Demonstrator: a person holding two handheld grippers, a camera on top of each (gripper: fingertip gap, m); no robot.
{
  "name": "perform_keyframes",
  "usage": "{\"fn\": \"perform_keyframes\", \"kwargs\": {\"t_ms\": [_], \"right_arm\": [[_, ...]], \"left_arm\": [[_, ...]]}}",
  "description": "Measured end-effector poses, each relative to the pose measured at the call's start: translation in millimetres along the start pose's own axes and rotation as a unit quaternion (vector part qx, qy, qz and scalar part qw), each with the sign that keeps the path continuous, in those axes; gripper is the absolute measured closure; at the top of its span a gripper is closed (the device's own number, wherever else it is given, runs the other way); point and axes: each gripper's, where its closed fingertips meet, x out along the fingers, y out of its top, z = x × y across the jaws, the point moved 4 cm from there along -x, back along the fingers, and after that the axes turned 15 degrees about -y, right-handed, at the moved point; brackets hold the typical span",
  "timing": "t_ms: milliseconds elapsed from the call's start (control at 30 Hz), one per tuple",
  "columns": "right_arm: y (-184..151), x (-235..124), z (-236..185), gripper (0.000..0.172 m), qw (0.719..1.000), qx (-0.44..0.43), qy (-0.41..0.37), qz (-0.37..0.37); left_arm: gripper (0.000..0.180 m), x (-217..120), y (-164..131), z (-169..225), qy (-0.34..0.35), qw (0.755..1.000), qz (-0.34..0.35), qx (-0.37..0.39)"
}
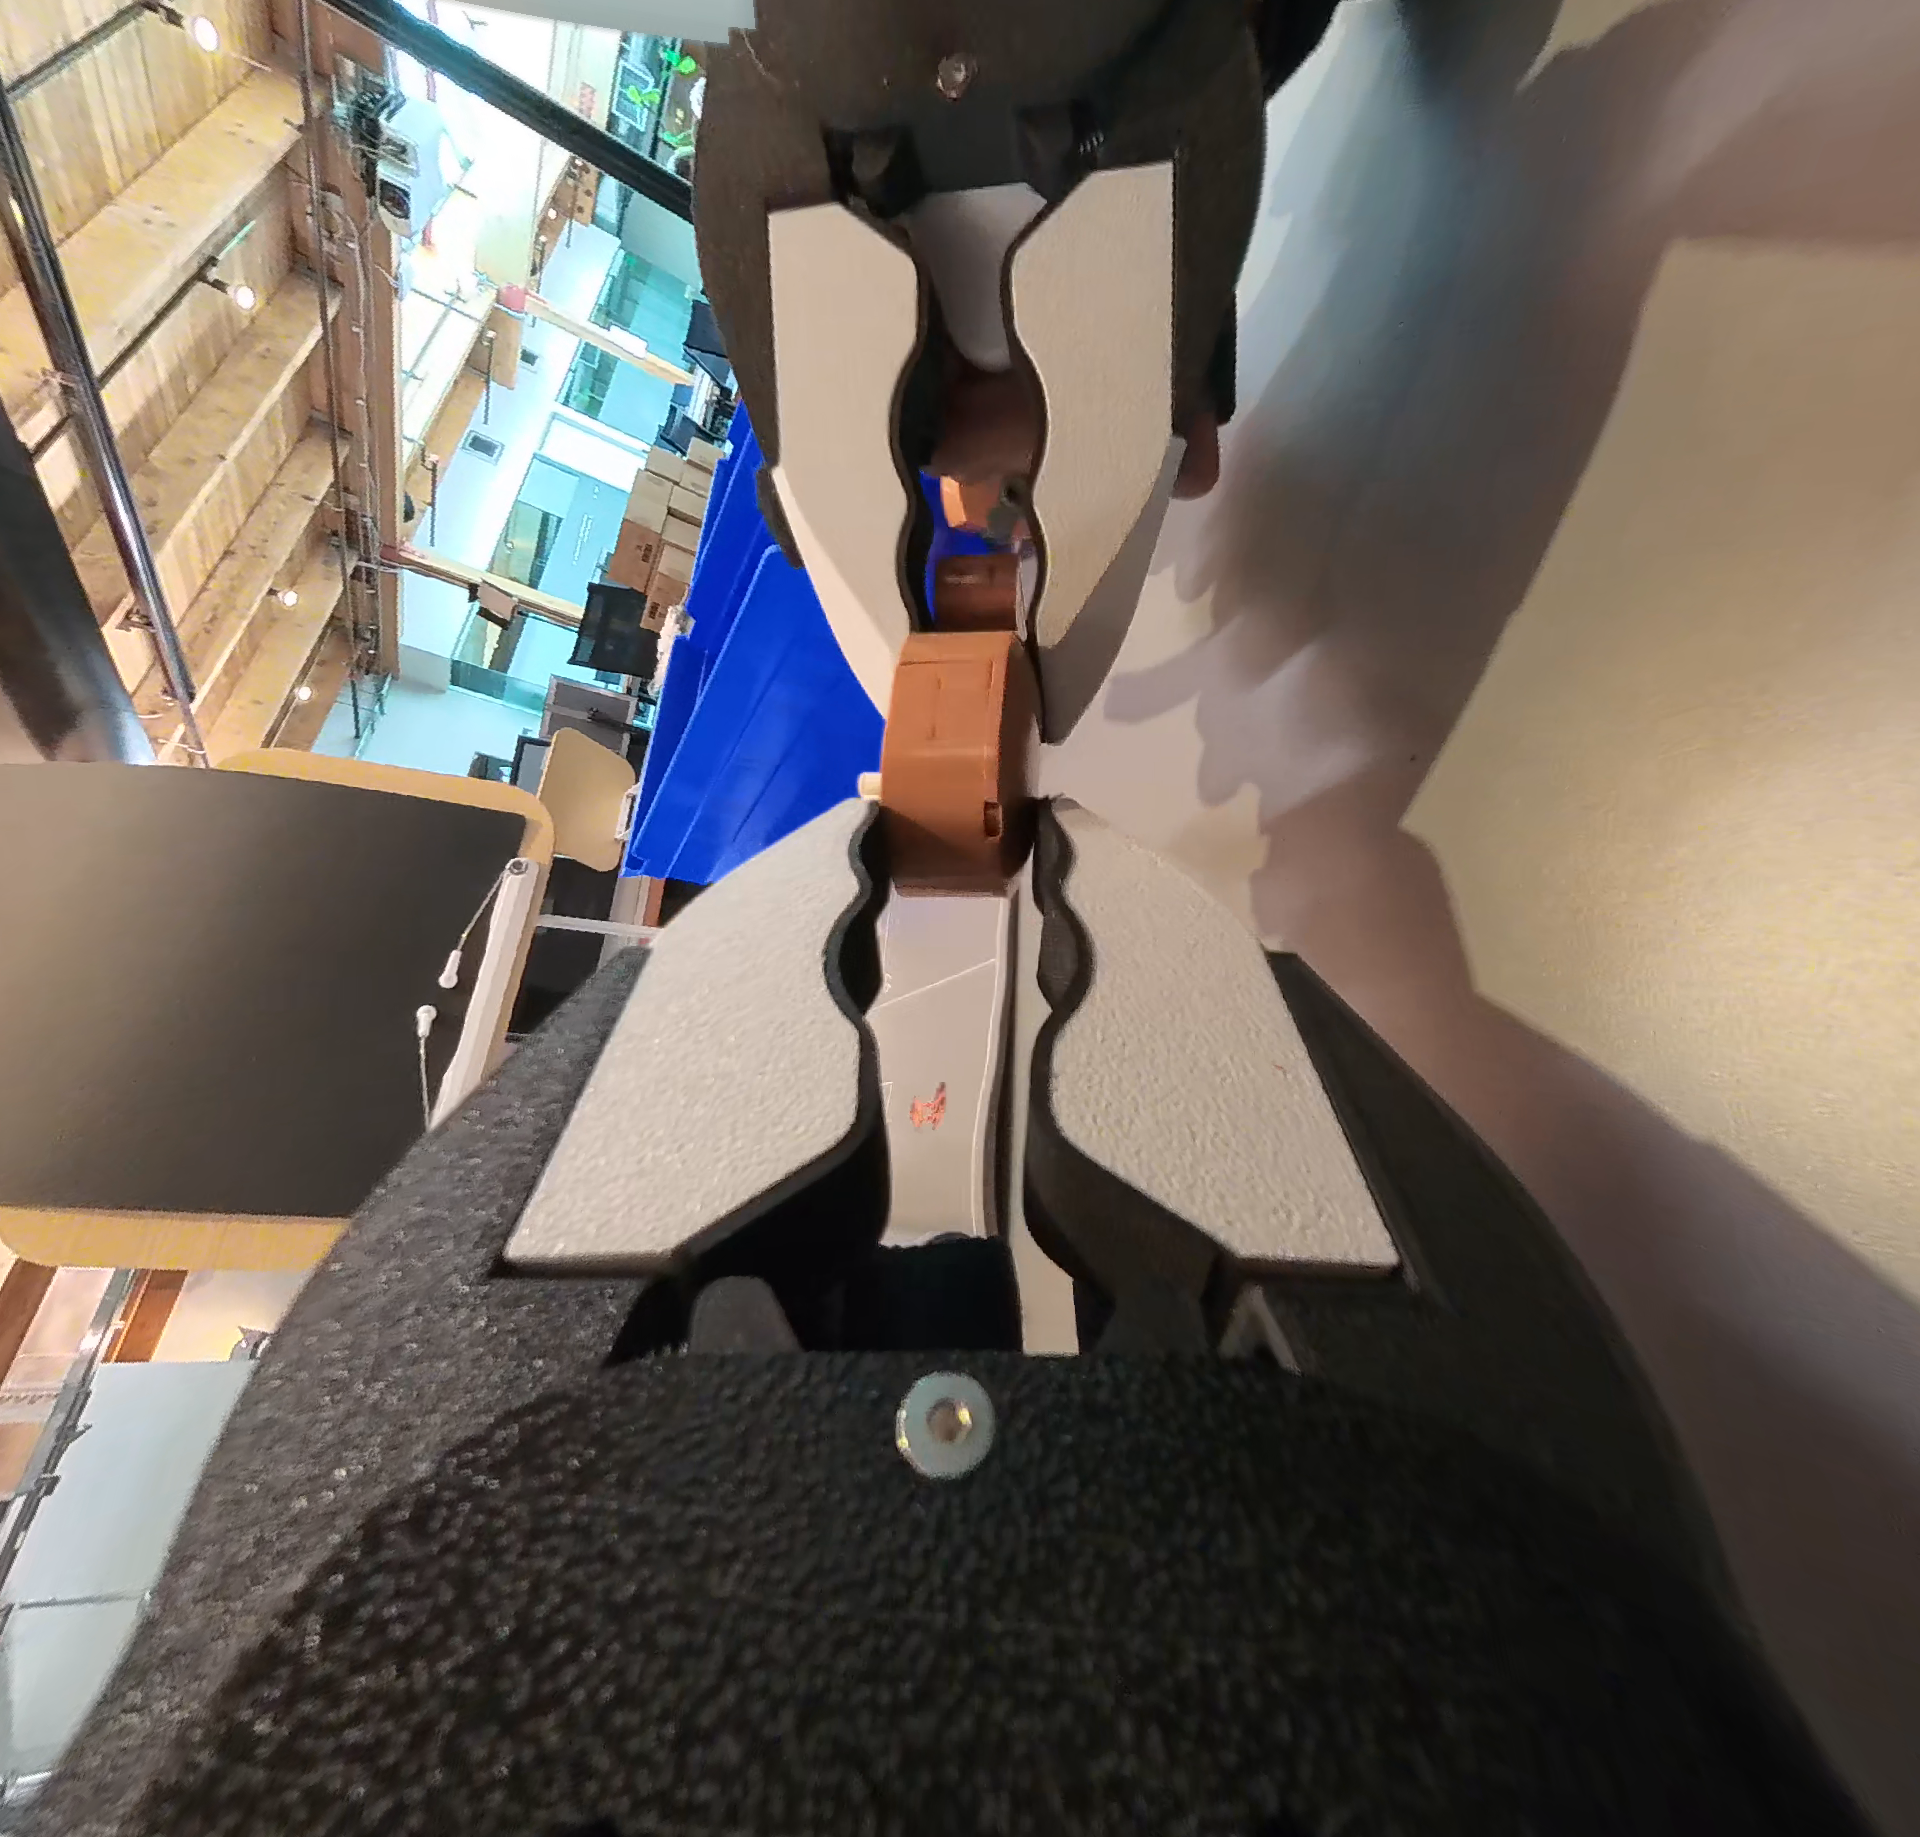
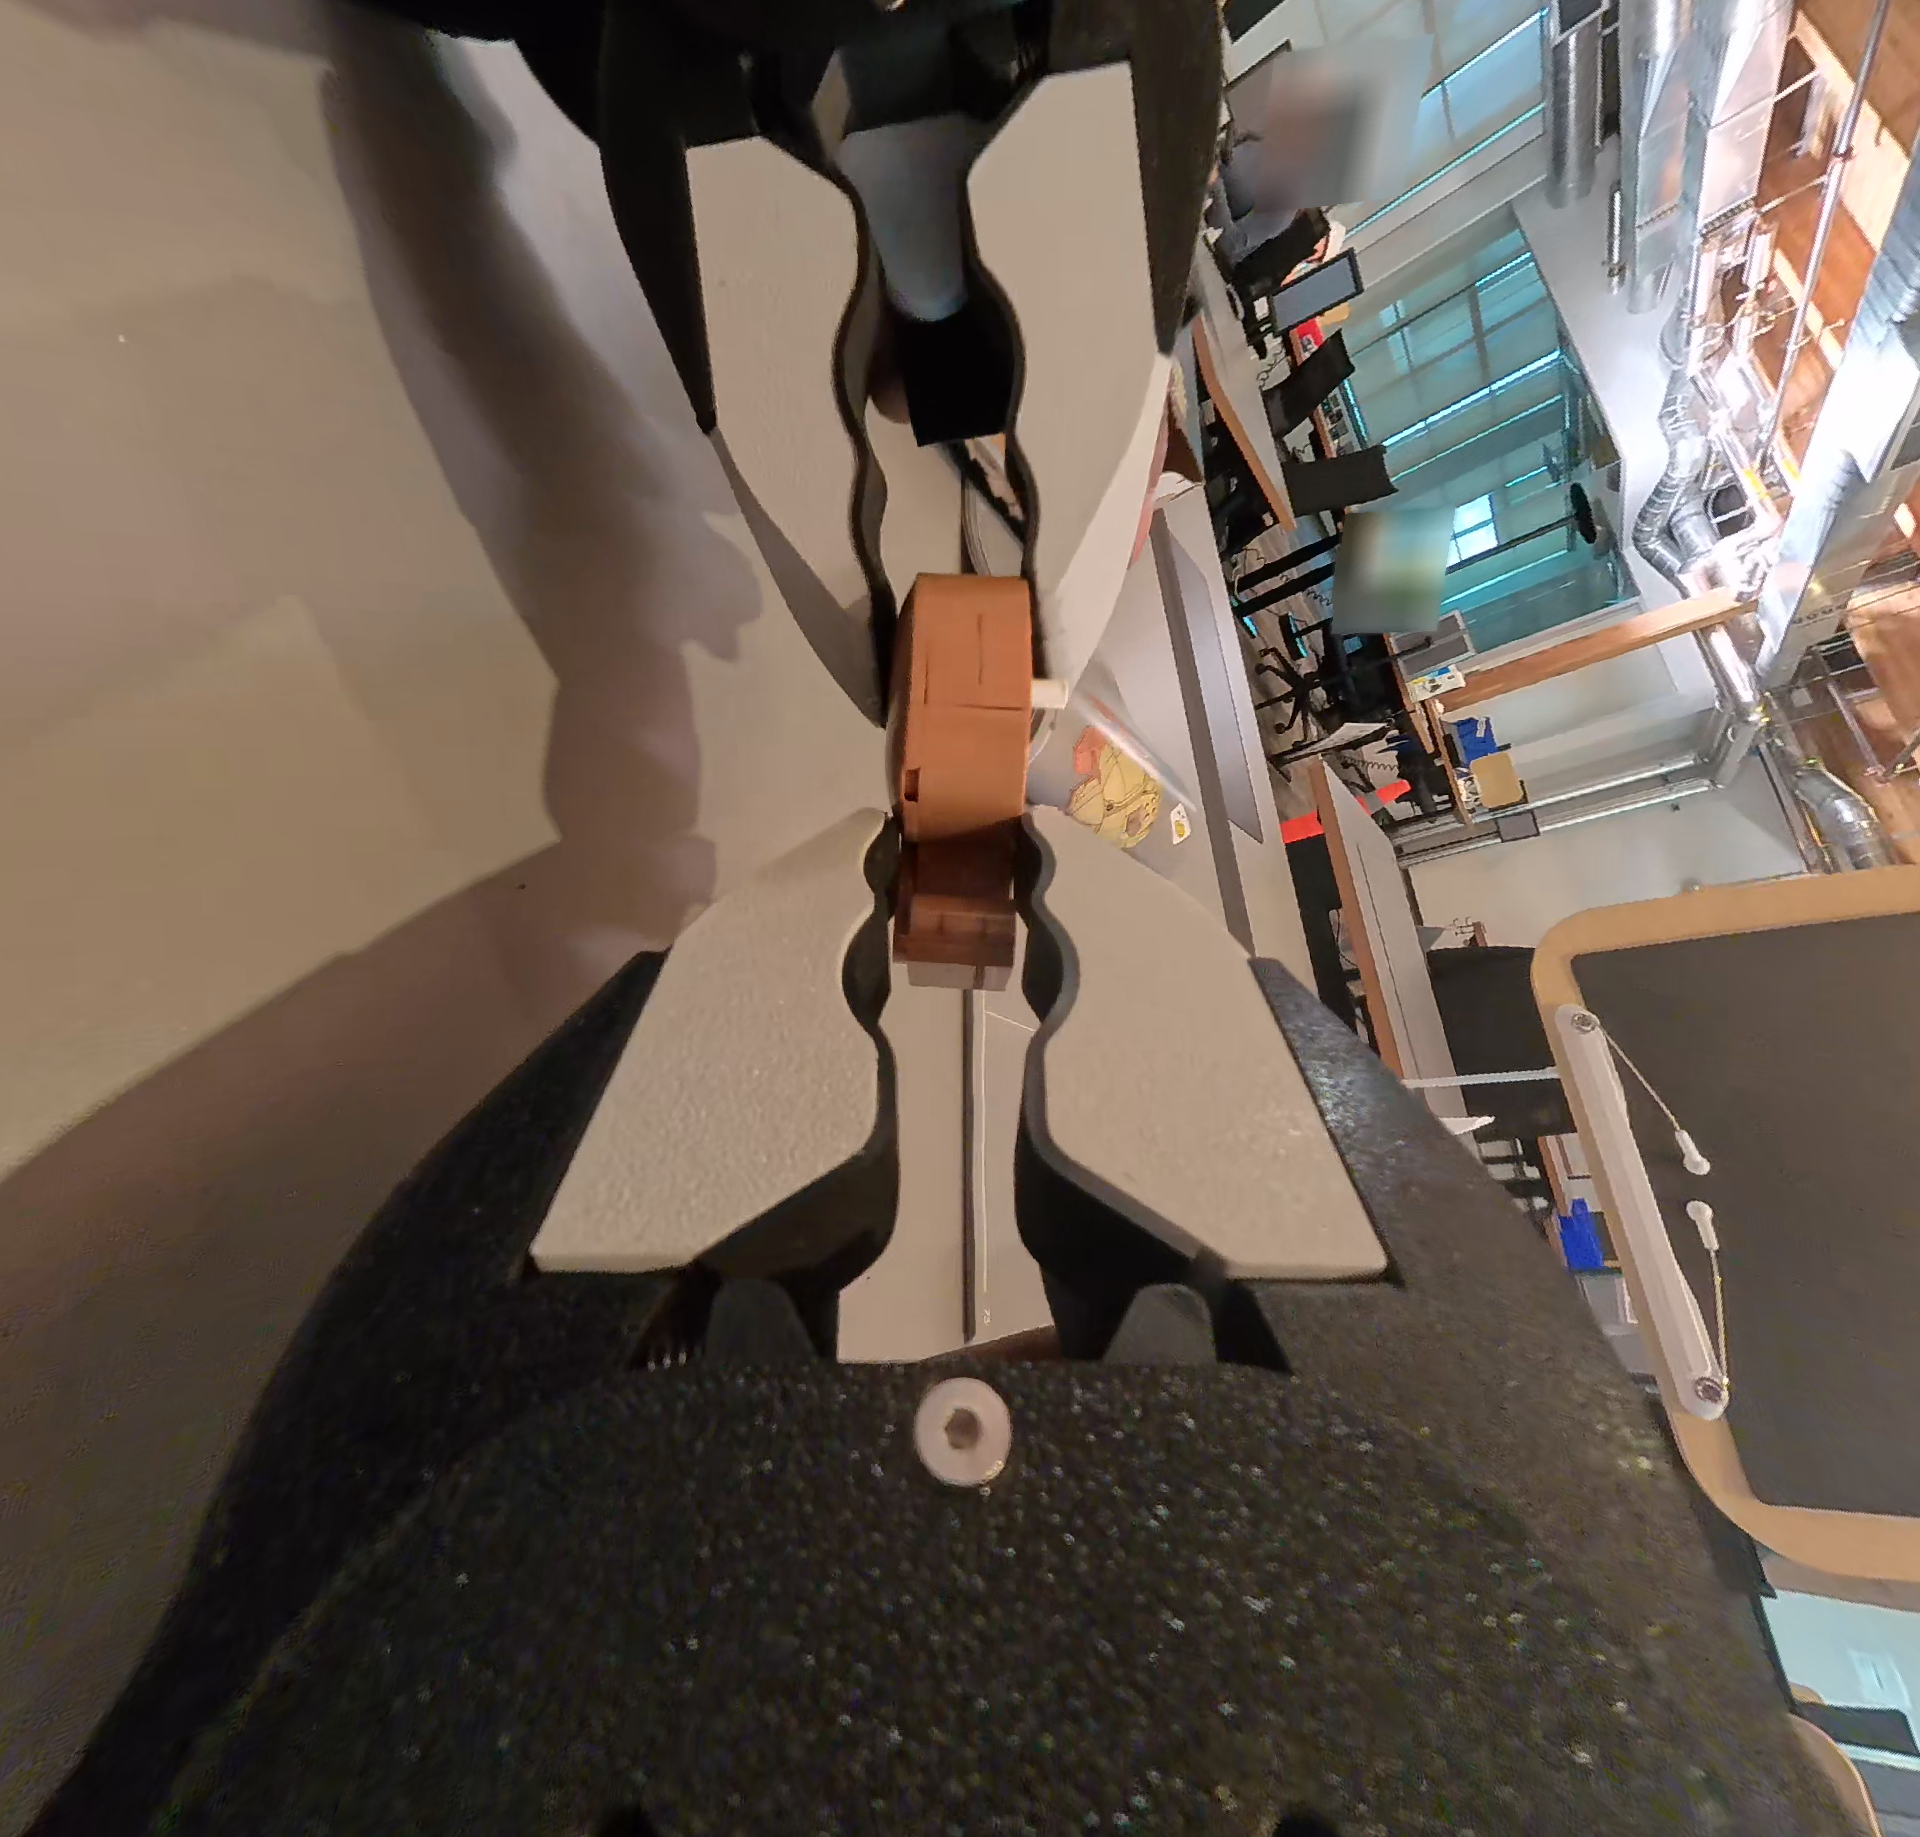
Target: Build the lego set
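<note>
Both grippers meet tip to tip over a white table (image 1: 1558, 748). Between them is a brown plastic piece (image 1: 951, 738): a round disc-like body with a darker brown block at one end. A small white peg (image 1: 868, 781) sticks out of its side. My left gripper (image 1: 956, 816) is shut on the round body. The right gripper (image 1: 971, 634) faces it from the top of the left wrist view. In the right wrist view, my right gripper (image 2: 956, 831) is shut on the dark brown block (image 2: 954, 914), with the round body (image 2: 961, 707) beyond its tips. The left gripper (image 2: 961, 665) flanks that body.
Blue bins (image 1: 748, 707) stand at the table's far side. A black-topped board with a wooden rim (image 1: 208, 977) (image 2: 1766, 1164) is off to the side. A grey laptop with stickers (image 2: 1122, 800) lies behind the piece. Desks and chairs fill the room beyond.
</note>
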Motion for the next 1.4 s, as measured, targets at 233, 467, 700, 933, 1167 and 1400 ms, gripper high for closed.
{"fn": "perform_keyframes", "kwargs": {"t_ms": [233,467,700,933,1167,1400], "right_arm": [[-3,0,-8,0.152,0.999,-0.022,0.022,-0.016],[-5,1,-10,0.152,0.999,-0.028,0.026,-0.021],[-6,2,-11,0.152,0.999,-0.025,0.025,-0.023],[-8,6,-7,0.151,0.999,0.021,0.017,-0.022],[1,1,17,0.152,0.983,0.181,0.003,0.042],[11,1,15,0.151,0.966,0.242,0.015,0.092]], "left_arm": [[0.155,4,-2,7,-0.03,0.999,-0.024,0.003],[0.156,7,-2,9,-0.038,0.999,-0.028,-0.003],[0.156,8,-3,9,-0.04,0.999,-0.027,-0.012],[0.153,6,-9,2,-0.034,0.997,0.019,-0.064],[0.135,0,-13,-11,-0.053,0.965,0.118,-0.227],[0.151,-9,5,-20,-0.065,0.919,0.251,-0.295]]}}
